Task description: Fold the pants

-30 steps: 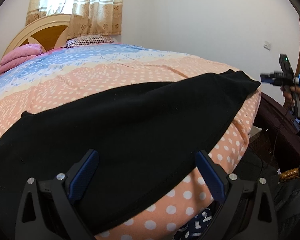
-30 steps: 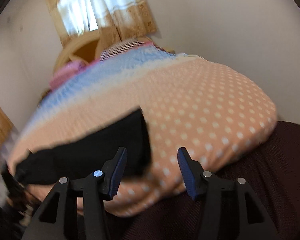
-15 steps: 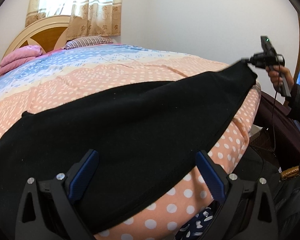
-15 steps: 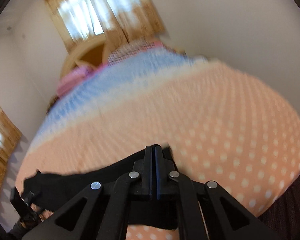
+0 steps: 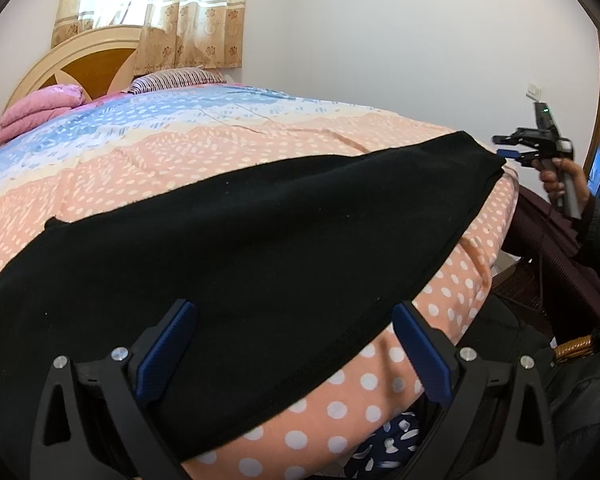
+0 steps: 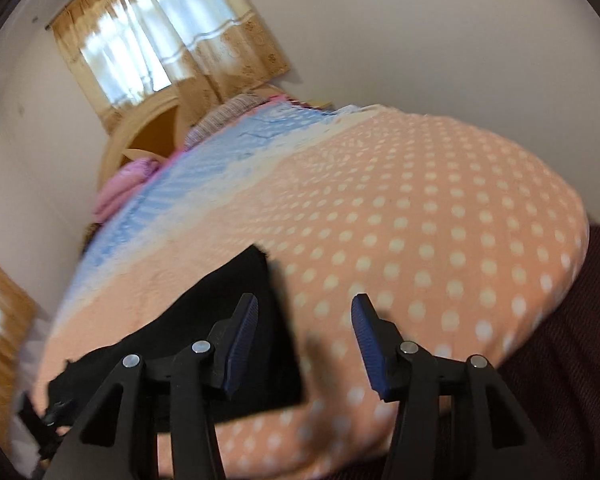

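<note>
My right gripper (image 6: 304,344) is opening, nothing between its pads; the pants' (image 5: 260,248) end lies at its nine o'clock, just beside the left pad. I judge it has let go there so the cloth rests flat. My left gripper (image 5: 294,352) stands spread and empty above the near hem at six o'clock, placed to take that edge. The pants stretch across the dotted quilt (image 5: 148,160) from eight toward two o'clock.
</note>
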